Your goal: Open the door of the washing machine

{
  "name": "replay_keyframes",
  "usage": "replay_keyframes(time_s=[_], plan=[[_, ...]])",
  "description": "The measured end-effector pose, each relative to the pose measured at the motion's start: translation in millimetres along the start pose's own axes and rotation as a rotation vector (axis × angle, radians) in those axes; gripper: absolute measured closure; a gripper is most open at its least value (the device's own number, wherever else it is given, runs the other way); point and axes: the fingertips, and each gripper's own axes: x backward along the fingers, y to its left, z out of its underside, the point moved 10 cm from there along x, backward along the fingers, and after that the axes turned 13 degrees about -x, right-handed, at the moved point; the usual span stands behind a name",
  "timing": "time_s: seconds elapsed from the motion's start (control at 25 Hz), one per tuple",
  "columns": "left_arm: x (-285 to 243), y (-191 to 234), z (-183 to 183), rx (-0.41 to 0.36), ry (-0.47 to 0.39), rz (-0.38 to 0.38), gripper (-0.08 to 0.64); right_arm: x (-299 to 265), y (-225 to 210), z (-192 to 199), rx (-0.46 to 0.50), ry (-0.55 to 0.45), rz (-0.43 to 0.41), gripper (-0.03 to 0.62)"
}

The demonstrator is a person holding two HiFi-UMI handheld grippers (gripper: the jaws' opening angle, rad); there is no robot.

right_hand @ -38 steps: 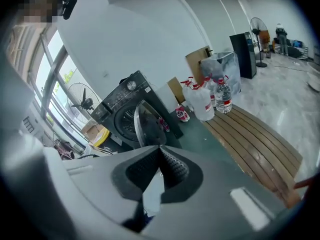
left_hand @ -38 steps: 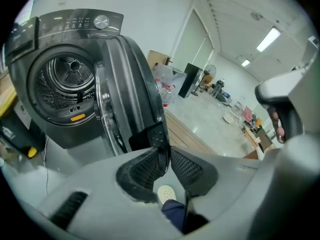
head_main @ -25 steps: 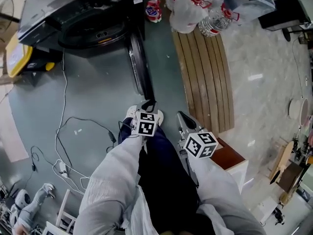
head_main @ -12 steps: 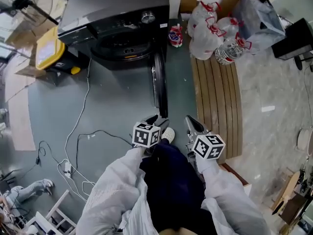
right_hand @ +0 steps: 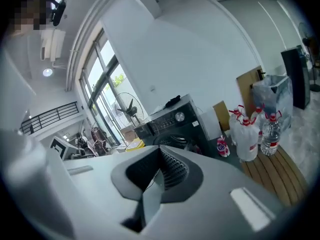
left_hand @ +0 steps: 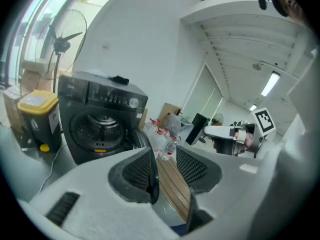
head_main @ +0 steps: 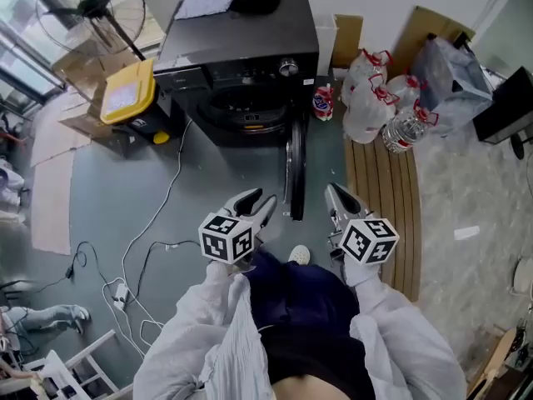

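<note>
Two grippers hung clear of the washing machine [head_main: 241, 48], which stood at the far edge of the grey floor [head_main: 125, 198] against the wall. Its door [head_main: 293, 169] was already swung out on the right-hand hinge, edge-on toward the person, with the drum [head_main: 248, 107] exposed. The left gripper [head_main: 260, 198] had its jaws apart and closing on nothing. The right gripper [head_main: 333, 194] had its pads pressed together, also empty. Both sat just short of the door's free edge, without touching it. The door looked like a stiff, fairly heavy round panel that would swing freely on its hinge. Its smooth face offered little grip, so the rim at the free edge, opposite the hinge, seemed the place to hook or pinch it. Compared with half a second earlier, both grippers had risen and drawn back from the door's edge. The view had lifted too, showing more of the machine's top, while the door stood at the same open angle.
</note>
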Motion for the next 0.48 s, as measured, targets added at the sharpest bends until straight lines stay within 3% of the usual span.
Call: replay_keyframes(time_s=[0.24,0.36,0.48], plan=[[56.5,10.2,-37.5,-0.154,-0.181,-0.108,0.48,-3.8,50.4,-12.4,0.167,-0.016,-0.078,0.584],[79.8,23.2,-46.5,-0.167,-0.26,-0.165,0.555,-4.5,70.9,-15.1,0.22,-0.043,-0.085,0.584],[96.7,39.8,-49.1,-0.159,-0.299,-0.201,0.561,-8.2,88.7,-14.7,0.257,-0.09,-0.085,0.584]])
